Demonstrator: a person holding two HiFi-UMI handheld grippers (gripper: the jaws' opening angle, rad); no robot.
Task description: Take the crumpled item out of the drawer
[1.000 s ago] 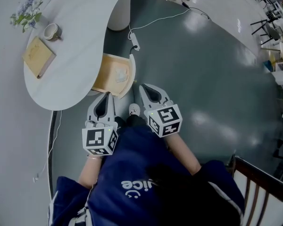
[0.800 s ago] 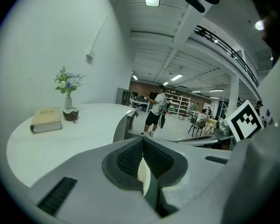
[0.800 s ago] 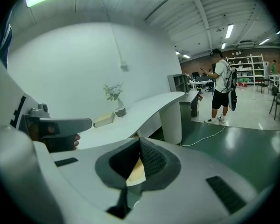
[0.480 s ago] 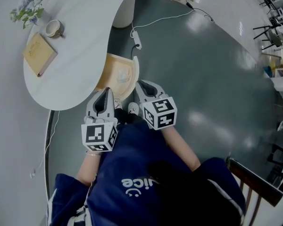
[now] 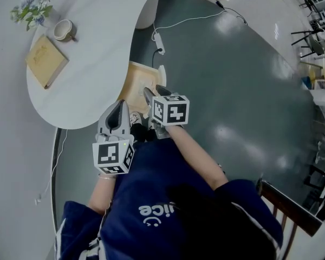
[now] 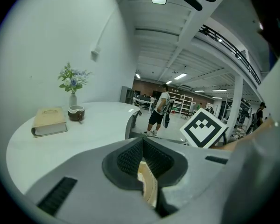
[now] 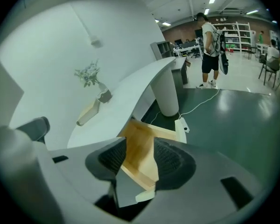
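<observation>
**Right fingers open over drawer; item barely visible.**

Your right gripper [image 5: 153, 92] covers much of the open drawer [image 5: 146, 66], so the crumpled item [image 5: 143, 82] reads only as a faint pale patch on the drawer floor, just ahead of those fingers. The right fingers have just been opening and stand fairly wide, with only drawer wood between them. Your left gripper [image 5: 120, 108] has its fingers together, gripping nothing, near the drawer's corner.

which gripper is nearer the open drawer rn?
Right. The right gripper hangs over the near end of the drawer, jaws just opening, nothing held; the left gripper sits short of it, beside the table edge.
</observation>
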